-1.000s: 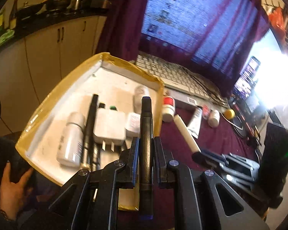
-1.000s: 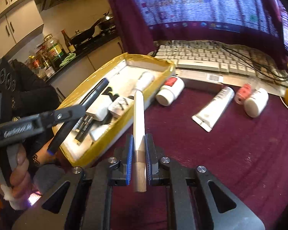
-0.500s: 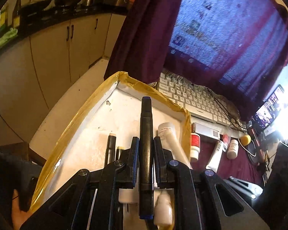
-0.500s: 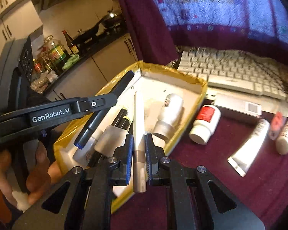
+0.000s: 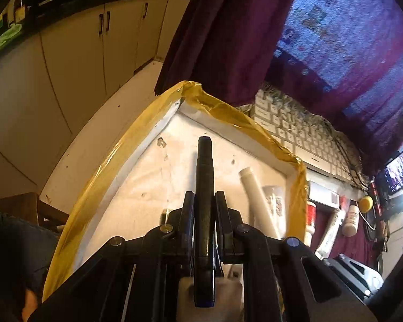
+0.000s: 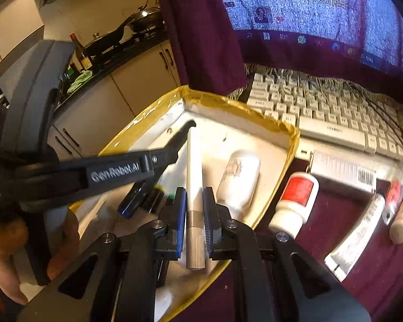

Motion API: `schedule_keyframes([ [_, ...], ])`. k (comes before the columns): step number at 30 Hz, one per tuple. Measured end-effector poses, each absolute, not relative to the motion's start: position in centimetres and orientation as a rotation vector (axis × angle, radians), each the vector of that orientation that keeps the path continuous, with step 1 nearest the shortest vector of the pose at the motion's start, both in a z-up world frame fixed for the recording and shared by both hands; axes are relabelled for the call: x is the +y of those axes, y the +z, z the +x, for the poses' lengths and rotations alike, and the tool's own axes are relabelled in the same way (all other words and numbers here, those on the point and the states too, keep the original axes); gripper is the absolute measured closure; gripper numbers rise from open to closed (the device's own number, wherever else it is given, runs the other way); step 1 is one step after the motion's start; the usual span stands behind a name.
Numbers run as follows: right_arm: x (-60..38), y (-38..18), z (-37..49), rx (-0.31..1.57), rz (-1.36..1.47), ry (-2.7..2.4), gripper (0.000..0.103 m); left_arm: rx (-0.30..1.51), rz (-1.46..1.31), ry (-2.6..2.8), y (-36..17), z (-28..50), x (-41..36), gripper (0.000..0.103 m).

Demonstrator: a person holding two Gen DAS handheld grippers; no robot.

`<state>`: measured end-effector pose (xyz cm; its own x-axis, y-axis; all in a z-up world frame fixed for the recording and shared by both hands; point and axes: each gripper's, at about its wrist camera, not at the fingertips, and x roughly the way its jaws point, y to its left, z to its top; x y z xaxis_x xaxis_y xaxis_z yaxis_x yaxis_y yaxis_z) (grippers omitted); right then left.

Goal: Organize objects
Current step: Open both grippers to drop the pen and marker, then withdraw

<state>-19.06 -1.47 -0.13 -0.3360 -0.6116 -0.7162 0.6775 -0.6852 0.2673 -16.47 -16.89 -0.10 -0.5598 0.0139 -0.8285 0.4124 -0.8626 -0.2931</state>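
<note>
Your left hand-held gripper (image 5: 204, 224) clamps the black marker (image 5: 205, 187) mid-barrel over the yellow-rimmed tray (image 5: 137, 139), centre frame; your right hand-held gripper (image 6: 194, 212) pinches the white pen (image 6: 194, 171); both look light, stiff, slick.

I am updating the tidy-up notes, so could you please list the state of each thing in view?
Left hand-held gripper: shut on black marker.
Right hand-held gripper: shut on white pen.
Tray: partly filled.
White bottle: lying in tray.
Red-labelled bottle: lying outside the tray.
</note>
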Motion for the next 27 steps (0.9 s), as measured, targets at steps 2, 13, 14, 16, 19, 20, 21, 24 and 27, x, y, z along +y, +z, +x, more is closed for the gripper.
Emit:
schedule_keyframes([
  [2, -1.8, 0.0, -19.8, 0.098, 1.068, -2.074, 0.093, 0.686, 1.34, -2.482, -0.2, -16.9, -17.1, 0.091],
  [13, -4.7, -2.0, -22.0, 0.175, 1.138, -2.082, 0.093, 0.762, 1.381, -2.419, -1.9, -18.5, -19.5, 0.091],
  [14, -4.9, -2.1, -21.9, 0.181, 1.135, -2.082, 0.093, 0.77, 1.38, -2.423, -2.1, -18.4, -19.6, 0.091],
  [16, -5.3, -2.4, -21.9, 0.195, 1.143, -2.082, 0.093, 0.774, 1.378, -2.431, -2.3, -18.3, -19.8, 0.091],
  [19, -6.0, -3.0, -21.8, 0.226, 1.16, -2.076, 0.093, 0.776, 1.371, -2.431, -2.5, -18.1, -20.0, 0.091],
  [20, -6.1, -3.1, -21.8, 0.23, 1.161, -2.076, 0.093, 0.785, 1.369, -2.433, -2.5, -18.0, -20.1, 0.091],
  [21, -6.1, -3.2, -21.8, 0.231, 1.162, -2.08, 0.093, 0.791, 1.367, -2.434, -2.6, -17.9, -20.2, 0.091],
  [24, -6.1, -3.3, -22.0, 0.224, 1.162, -2.084, 0.093, 0.802, 1.355, -2.438, -2.7, -17.9, -20.3, 0.091],
  [27, -5.7, -3.3, -22.3, 0.189, 1.164, -2.072, 0.093, 0.824, 1.332, -2.428, -2.8, -18.0, -20.5, 0.09],
])
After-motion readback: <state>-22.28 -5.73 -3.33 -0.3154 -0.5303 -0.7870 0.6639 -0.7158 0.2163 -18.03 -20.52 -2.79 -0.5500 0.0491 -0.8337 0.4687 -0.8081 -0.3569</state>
